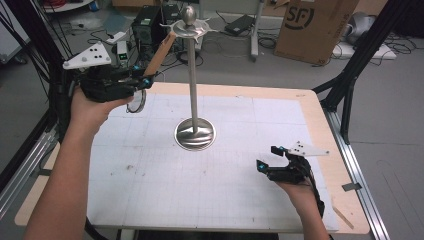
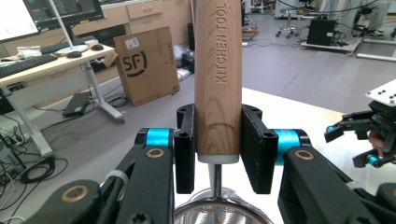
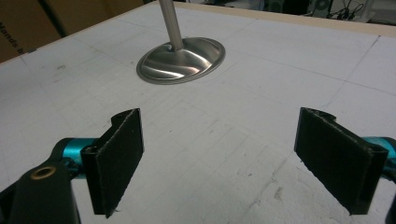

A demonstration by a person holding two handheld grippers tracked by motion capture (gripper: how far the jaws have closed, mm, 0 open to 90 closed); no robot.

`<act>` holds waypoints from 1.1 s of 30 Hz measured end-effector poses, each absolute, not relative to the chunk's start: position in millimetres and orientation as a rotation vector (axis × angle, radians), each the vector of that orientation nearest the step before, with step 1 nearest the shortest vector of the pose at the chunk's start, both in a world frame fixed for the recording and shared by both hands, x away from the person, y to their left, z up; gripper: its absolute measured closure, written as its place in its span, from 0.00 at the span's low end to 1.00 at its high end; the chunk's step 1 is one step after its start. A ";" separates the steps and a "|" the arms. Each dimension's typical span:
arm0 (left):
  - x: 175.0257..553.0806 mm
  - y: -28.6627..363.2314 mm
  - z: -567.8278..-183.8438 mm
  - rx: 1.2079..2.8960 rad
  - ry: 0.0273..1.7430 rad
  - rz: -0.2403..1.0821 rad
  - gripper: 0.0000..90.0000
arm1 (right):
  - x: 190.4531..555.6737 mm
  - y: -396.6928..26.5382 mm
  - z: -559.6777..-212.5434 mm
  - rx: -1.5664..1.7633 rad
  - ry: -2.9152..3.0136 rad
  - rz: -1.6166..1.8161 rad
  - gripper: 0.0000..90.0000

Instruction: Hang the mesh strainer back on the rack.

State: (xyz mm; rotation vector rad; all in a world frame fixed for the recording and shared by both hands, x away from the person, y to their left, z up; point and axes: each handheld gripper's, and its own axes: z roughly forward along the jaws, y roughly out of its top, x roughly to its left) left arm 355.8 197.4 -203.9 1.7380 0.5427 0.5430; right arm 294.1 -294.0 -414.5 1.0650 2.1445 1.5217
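Observation:
A kitchen tool with a wooden handle (image 1: 160, 56) and a round metal head (image 1: 138, 102) is raised at the table's back left. My left gripper (image 1: 143, 80) is shut on the handle's lower end. In the left gripper view both pads press on the handle (image 2: 218, 70), which is stamped KITCHEN TOOL, and the shiny head (image 2: 219, 215) shows just below the left gripper (image 2: 218, 149). The handle's top end reaches up beside the hooked top (image 1: 189, 27) of a tall metal stand (image 1: 194, 90). My right gripper (image 1: 267, 157) rests open low over the table's front right, nothing between its pads (image 3: 119, 158).
The stand's round base (image 1: 195, 134) sits mid-table on the white gridded mat (image 1: 150, 190); the right gripper view has it (image 3: 182, 58) ahead. A cardboard box (image 1: 315, 27), cables and equipment lie on the floor behind the table. Black frame legs (image 1: 350, 80) stand at the right.

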 end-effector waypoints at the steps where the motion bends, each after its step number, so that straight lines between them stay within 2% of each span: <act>1: 356.9 196.6 -204.4 1.739 0.545 0.544 0.76 | 294.1 -294.1 -414.4 1.065 2.146 1.520 0.16; 28: 381.0 160.2 -220.3 1.781 0.633 0.542 0.75 | 294.2 -295.5 -413.9 1.063 2.139 1.526 0.16; 33: 380.6 158.5 -220.8 1.772 0.631 0.547 0.68 | 294.2 -295.8 -413.9 1.063 2.139 1.525 0.16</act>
